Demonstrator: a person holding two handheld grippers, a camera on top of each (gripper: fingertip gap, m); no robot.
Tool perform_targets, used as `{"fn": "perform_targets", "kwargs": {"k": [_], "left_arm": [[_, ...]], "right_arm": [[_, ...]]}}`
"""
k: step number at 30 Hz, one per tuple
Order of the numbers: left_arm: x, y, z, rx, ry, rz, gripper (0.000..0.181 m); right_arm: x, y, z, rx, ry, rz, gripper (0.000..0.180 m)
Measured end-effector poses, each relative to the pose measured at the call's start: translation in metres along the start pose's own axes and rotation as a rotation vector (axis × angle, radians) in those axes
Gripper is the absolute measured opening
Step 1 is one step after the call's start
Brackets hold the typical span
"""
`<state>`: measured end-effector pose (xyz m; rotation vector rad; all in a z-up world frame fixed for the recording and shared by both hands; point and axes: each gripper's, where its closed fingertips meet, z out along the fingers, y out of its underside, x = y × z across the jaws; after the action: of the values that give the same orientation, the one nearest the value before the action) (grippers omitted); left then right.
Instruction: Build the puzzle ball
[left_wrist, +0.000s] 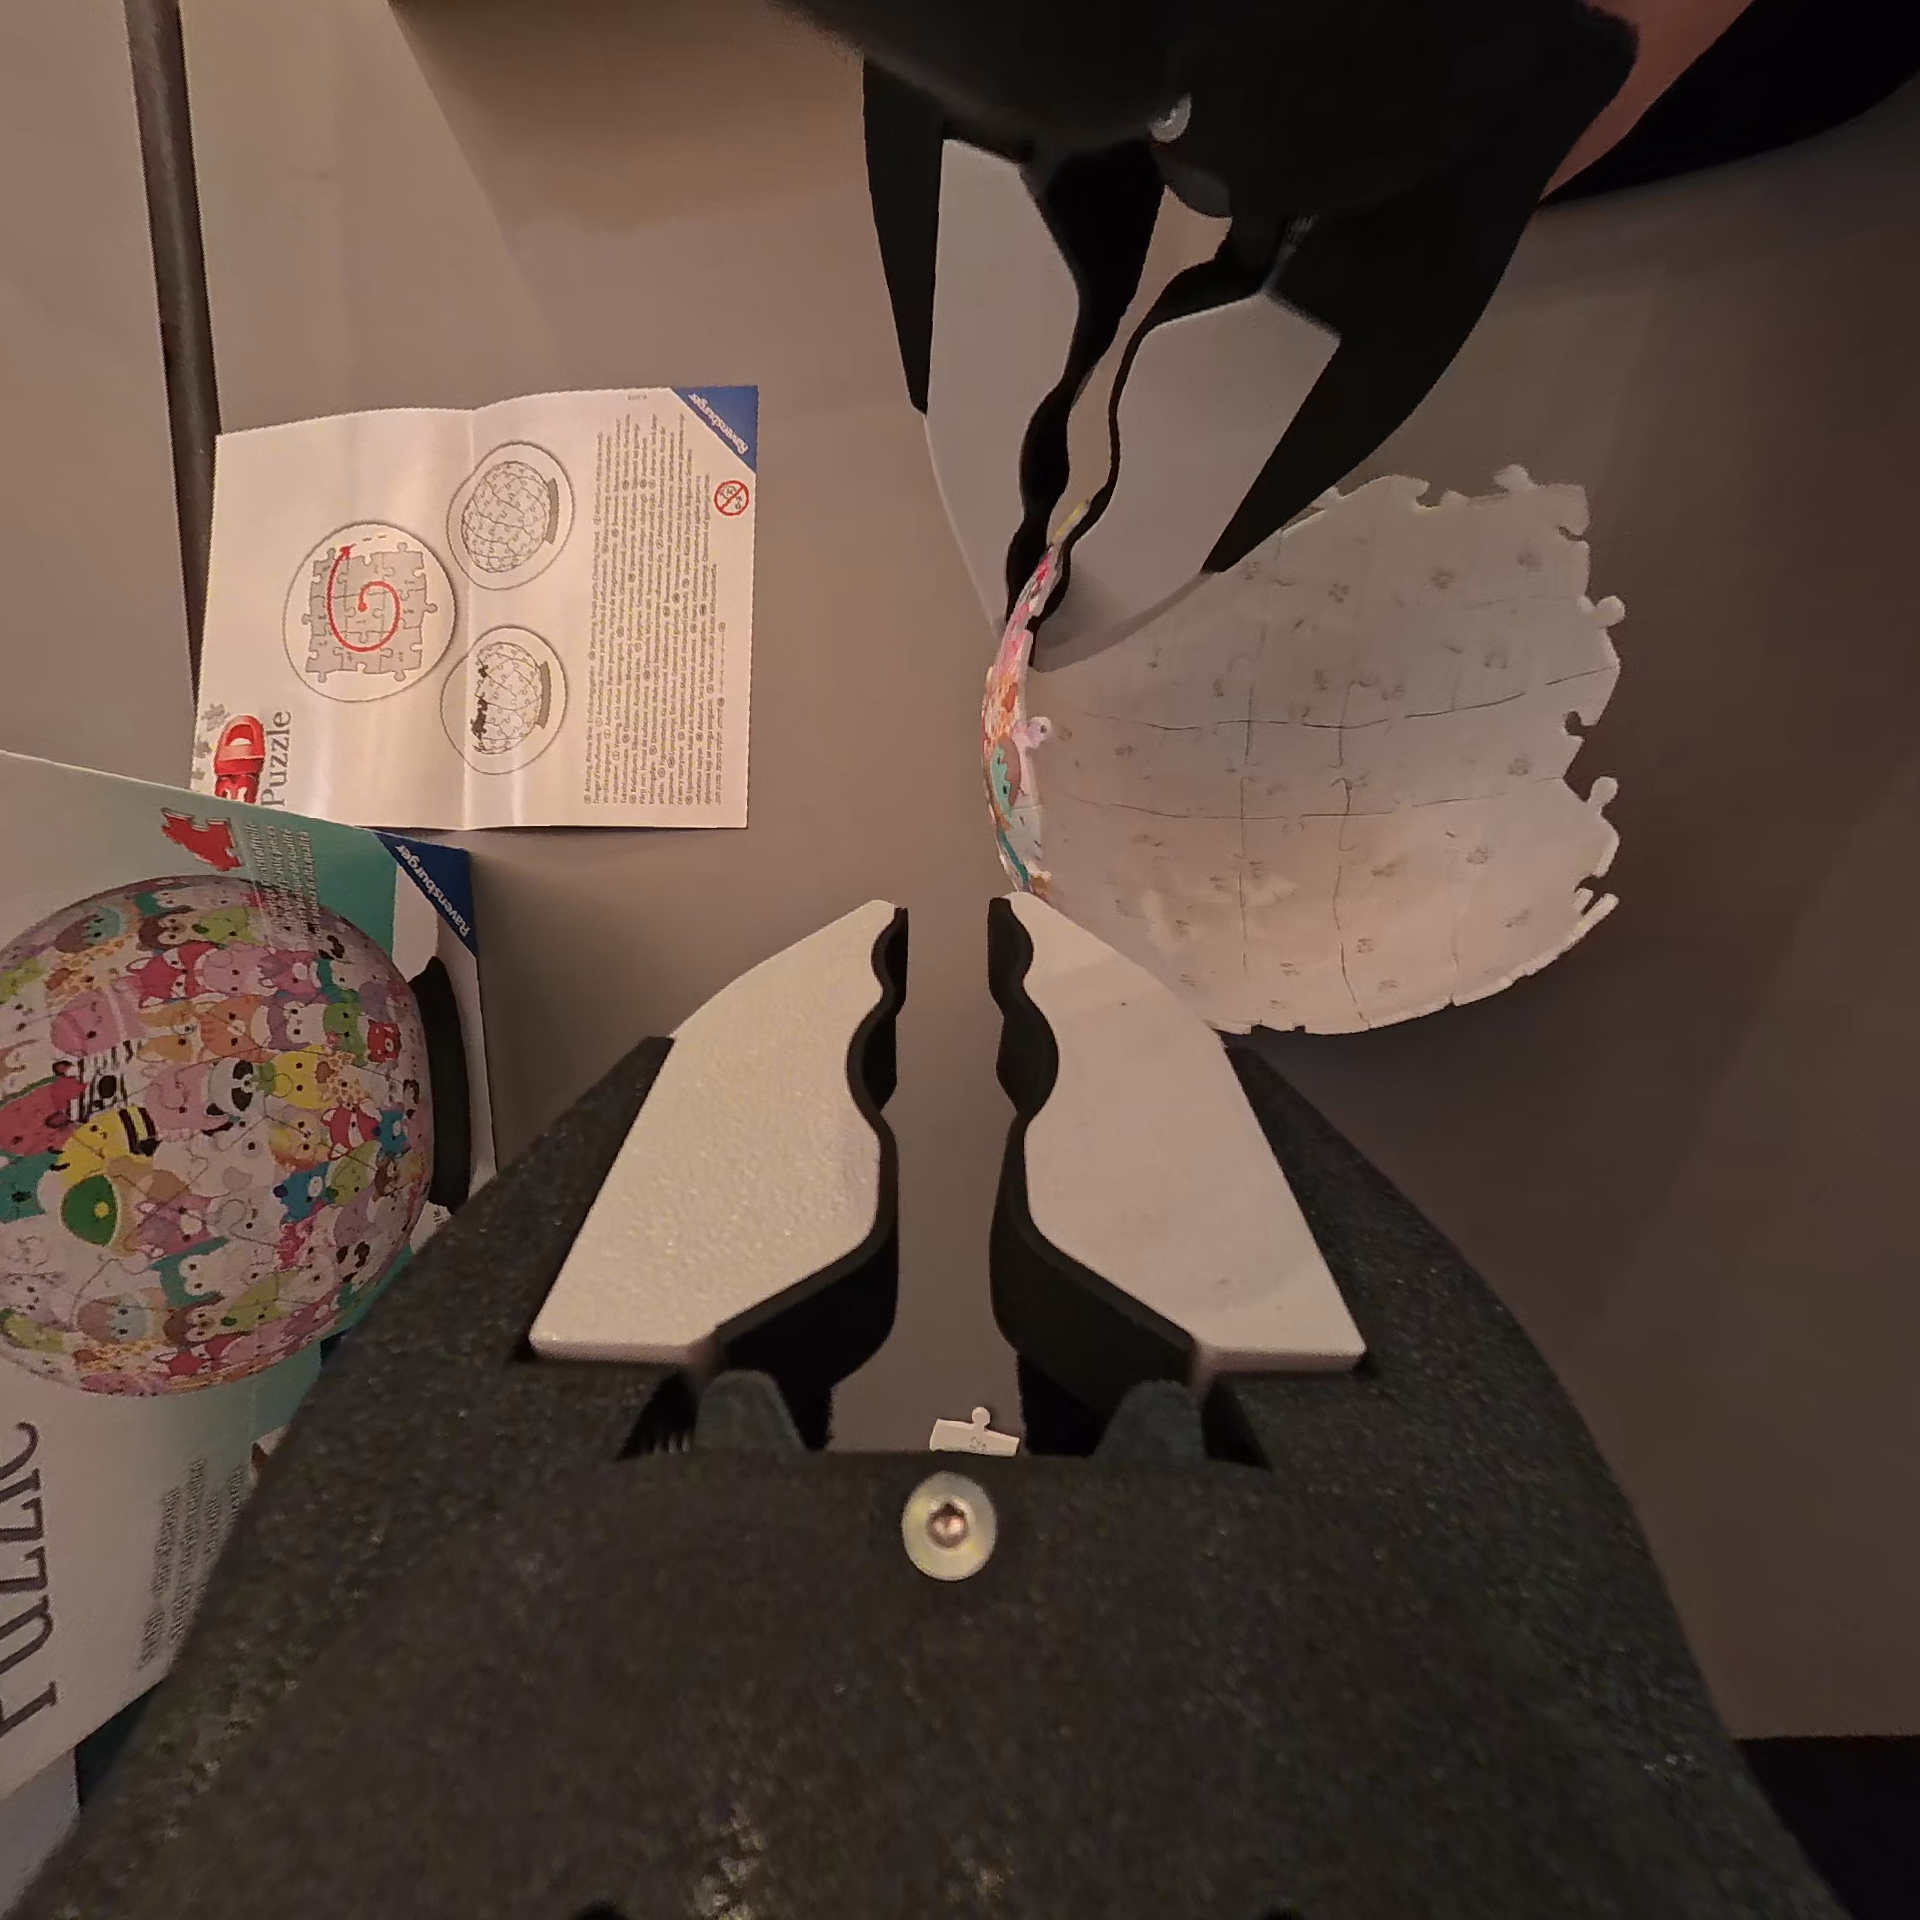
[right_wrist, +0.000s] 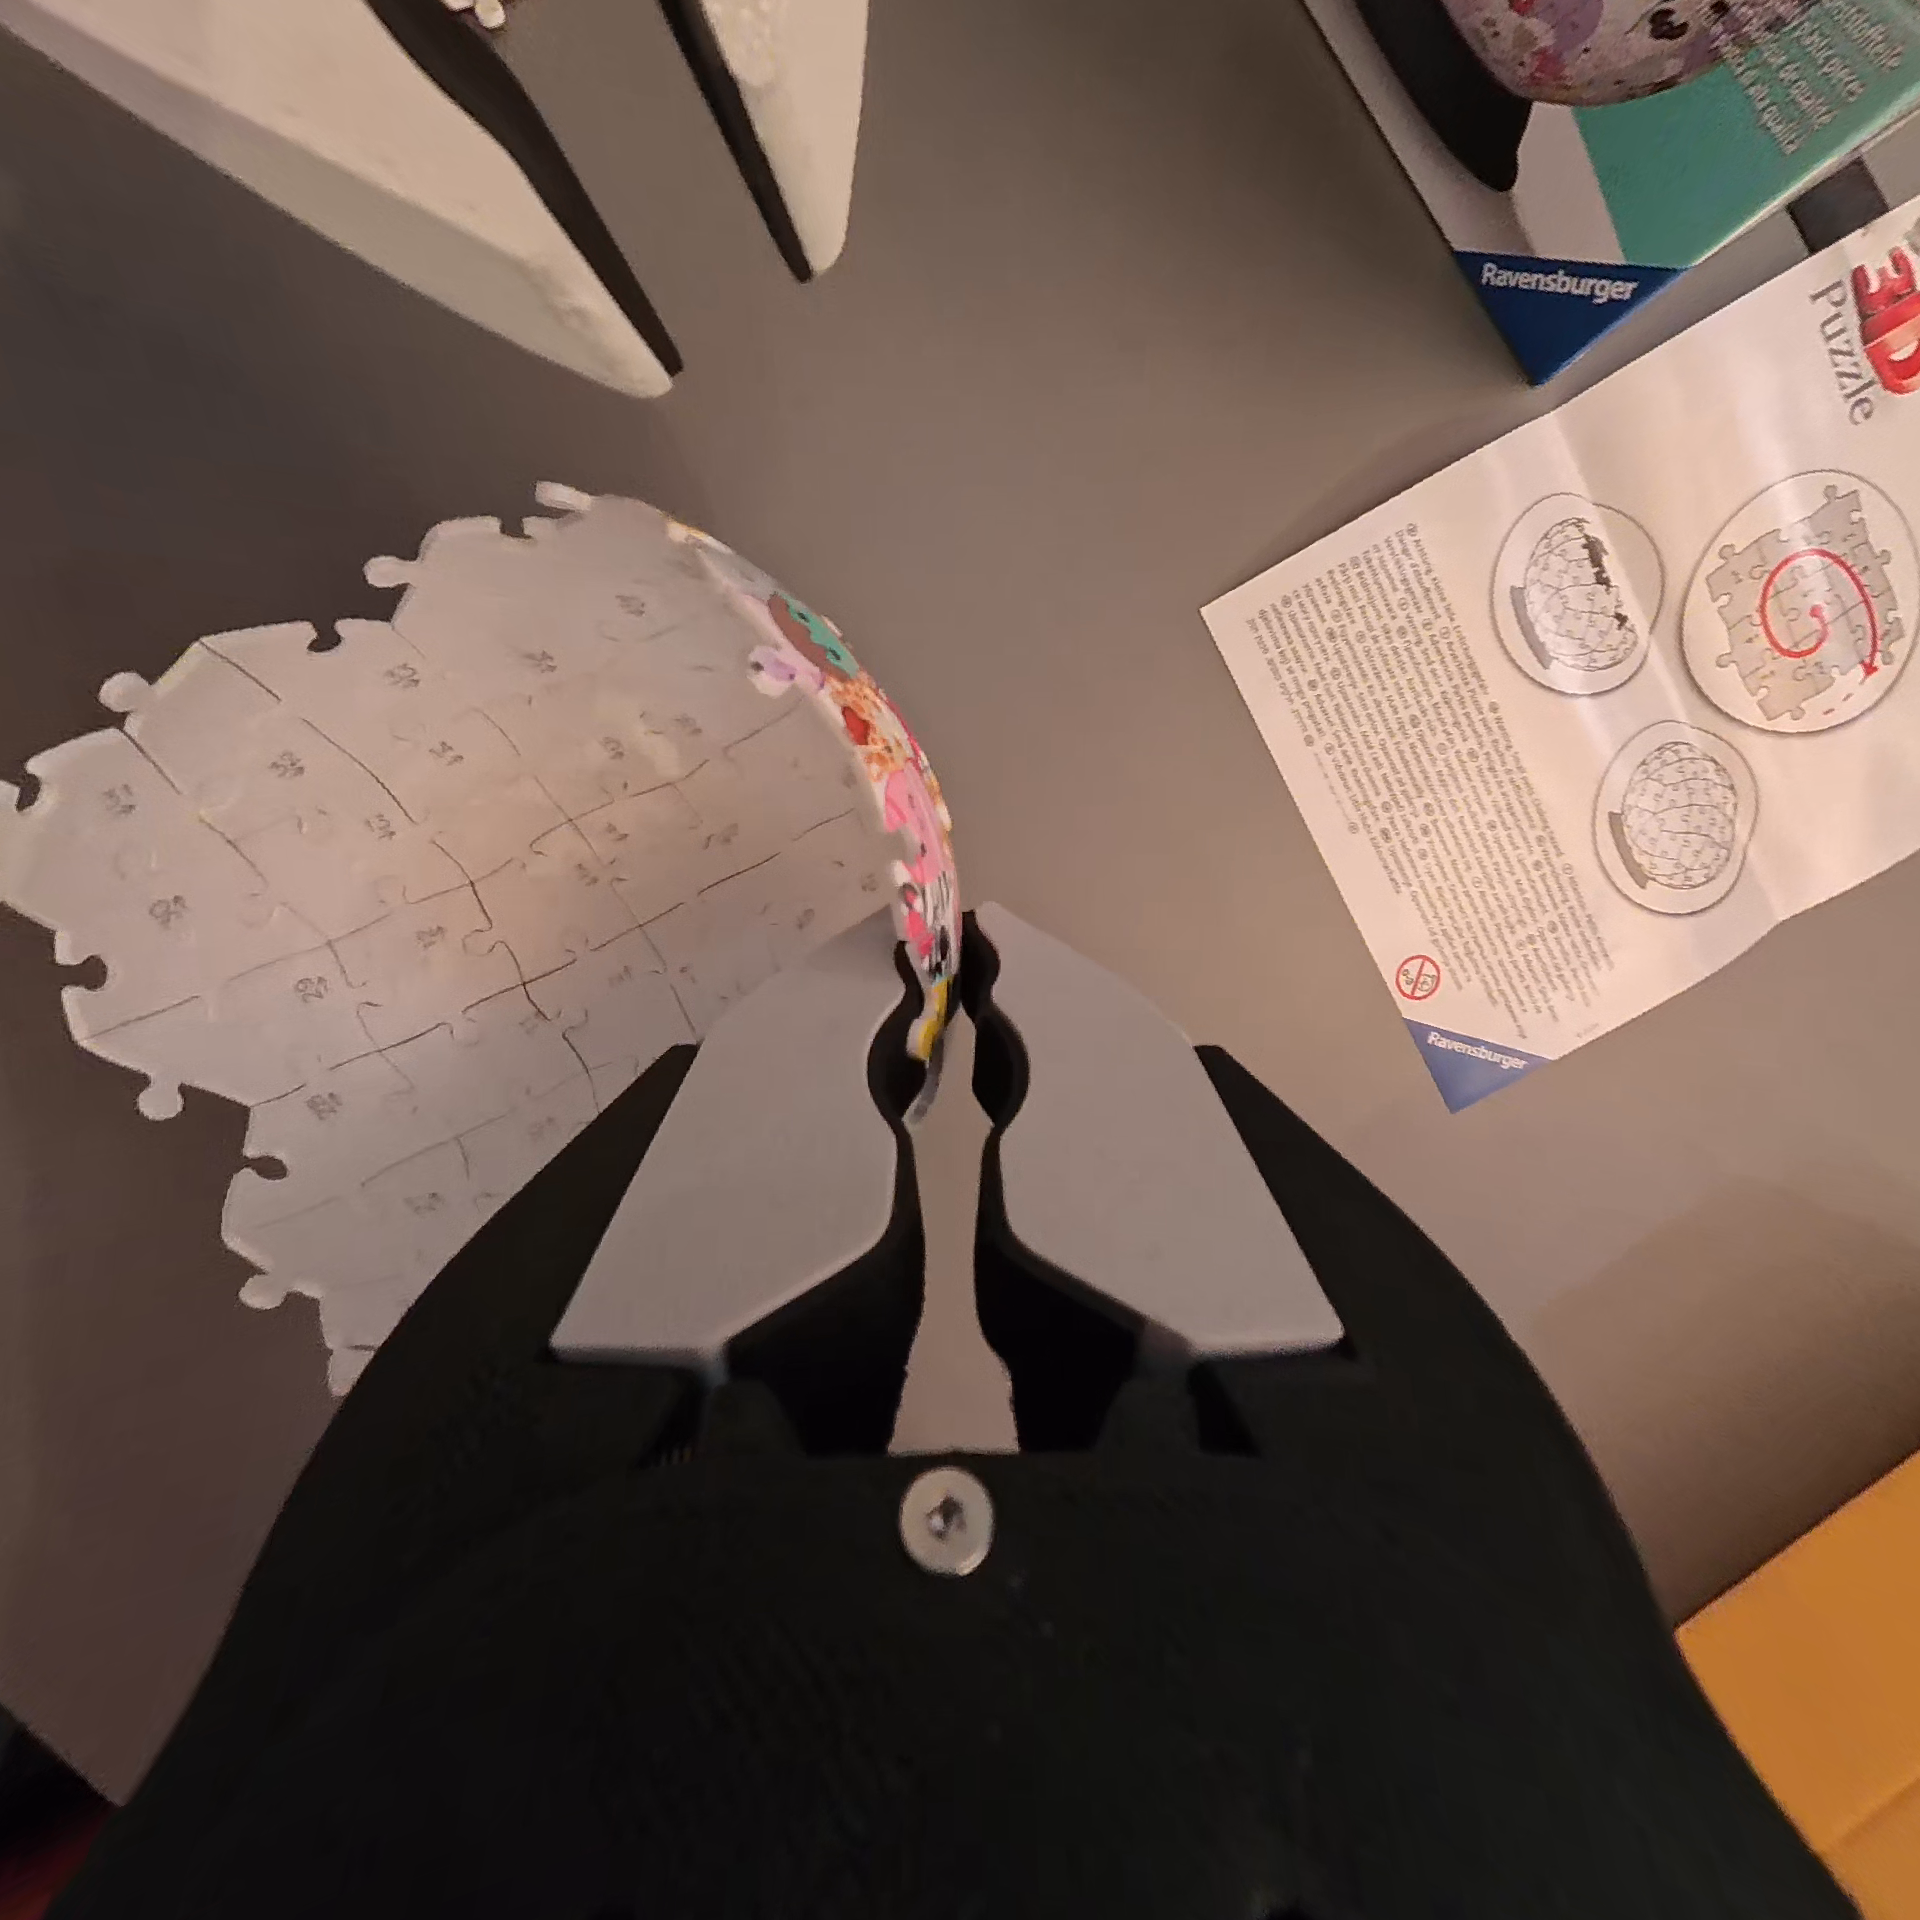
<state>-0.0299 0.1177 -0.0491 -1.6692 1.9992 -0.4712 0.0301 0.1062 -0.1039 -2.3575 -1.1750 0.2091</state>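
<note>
Right wrist view: right gripper clamps puzzle shell rim; left gripper parted, empty

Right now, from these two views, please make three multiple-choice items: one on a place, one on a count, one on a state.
1. Where does the instruction leaflet lie?
A. flat on the grey table, next to the puzzle box
B. inside the shell
C. between the left tongs

2. How many round diagrams does the leaflet show?
A. one
B. three
C. five

3. What do the right tongs do?
A. hang open over the box
B. pinch the rim of the half-built puzzle ball
C. hold the leaflet

Key: 1 A, the leaflet lies unfolded on the table by the box corner; 2 B, three circles are printed on it; 3 B, the coloured rim sits between the fingers, while the left tongs are open and empty.
</note>
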Motion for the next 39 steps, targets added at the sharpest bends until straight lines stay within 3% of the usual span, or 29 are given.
{"fn": "perform_targets", "kwargs": {"k": [4,6,8,16,17,19,25,28,33,39], "left_arm": [[0.000,0.001,0.000,-0.005,0.000,0.002,0.015],[0.000,0.001,0.000,-0.004,0.000,0.001,0.014],[0.000,0.001,0.000,-0.006,0.001,-0.002,0.014],[0.001,0.000,0.001,0.000,0.001,-0.001,0.014],[0.001,-0.001,0.000,0.003,-0.001,-0.001,0.014],[0.001,-0.002,-0.003,0.013,-0.005,-0.003,0.014],[0.005,-0.001,-0.030,0.089,-0.048,-0.046,0.015],[0.018,0.000,-0.050,0.168,-0.087,-0.088,0.014],[0.055,0.015,-0.074,0.340,-0.141,-0.222,0.017],[0.123,0.035,-0.090,0.565,-0.119,-0.371,0.022]], "right_arm": [[0.001,0.003,-0.001,-0.003,0.008,-0.021,0.007],[0.001,0.006,-0.003,-0.016,0.015,-0.030,0.017],[0.002,0.004,-0.005,0.005,0.017,-0.035,0.006],[0.004,0.004,-0.005,-0.002,0.036,-0.037,0.006],[0.004,0.001,-0.006,0.026,0.042,-0.046,0.007],[0.001,-0.003,-0.013,0.070,0.015,-0.026,0.035],[0.003,-0.013,-0.090,0.396,0.023,-0.012,0.041],[0.001,0.004,-0.122,0.565,0.064,-0.044,0.041],[-0.010,0.058,-0.120,0.666,0.086,0.026,0.044],[-0.058,0.089,-0.128,0.886,0.045,0.123,0.050]]}}
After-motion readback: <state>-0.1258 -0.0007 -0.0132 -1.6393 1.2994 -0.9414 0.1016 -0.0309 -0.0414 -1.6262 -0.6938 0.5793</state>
